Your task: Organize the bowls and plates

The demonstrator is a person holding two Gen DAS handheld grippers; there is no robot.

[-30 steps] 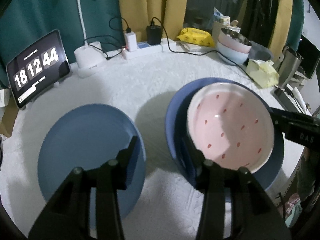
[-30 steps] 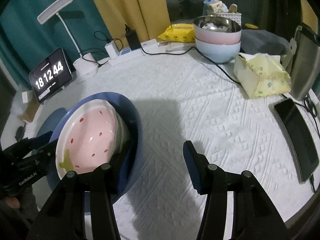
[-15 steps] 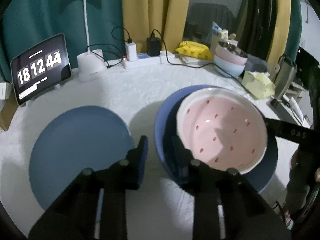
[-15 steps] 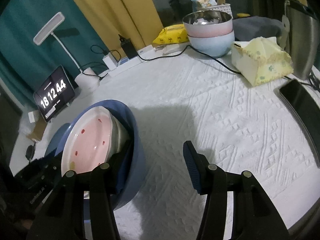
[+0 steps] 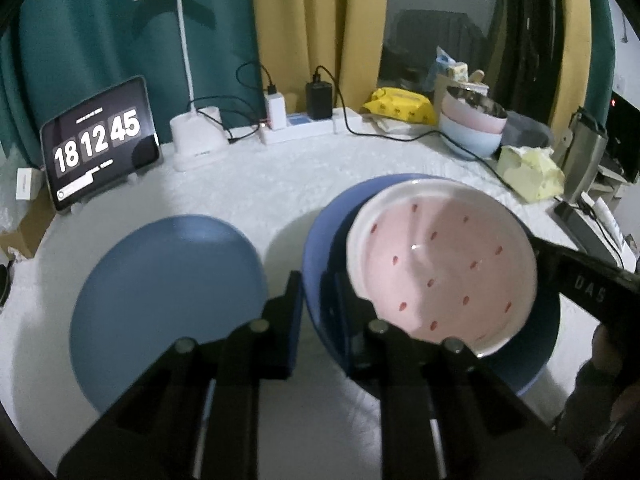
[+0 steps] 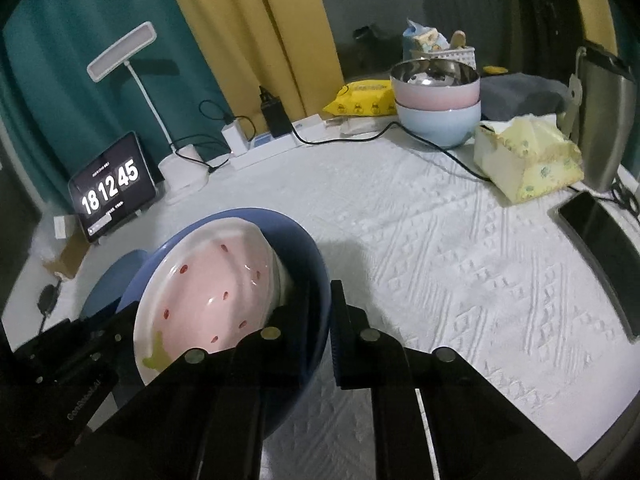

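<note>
1. Gripping opposite sides of one rim: the left gripper [image 5: 318,304] has its jaws closed on the near-left edge of the blue bowl [image 5: 320,256], one finger outside the wall and one inside.
2. The right gripper [image 6: 320,316] is likewise clamped on the bowl's far-right rim, its jaws nearly together with only the wall between them.
3. A pink dish [image 5: 440,264] with red specks sits tilted inside the bowl, leaning toward the left gripper's side.
4. Just left of the bowl a flat blue plate [image 5: 168,300] lies on the white cloth [image 6: 440,240]; two stacked bowls [image 6: 438,100] stand well apart at the back.
5. The step in hand looks like a two-handed lift of the bowl with the dish riding in it, probably toward the plate or the stack; which one I cannot tell.
6. Next move calls for both hands rising together and level, since the loose, slanted dish could slide or rattle against the fingers.
7. Compared with a second ago, both pairs of jaws stood open then: the left straddled the gap between plate and bowl, the right had one finger out over bare cloth. Now both are shut on the rim, and the clock [image 5: 98,140] shows one second more.
</note>
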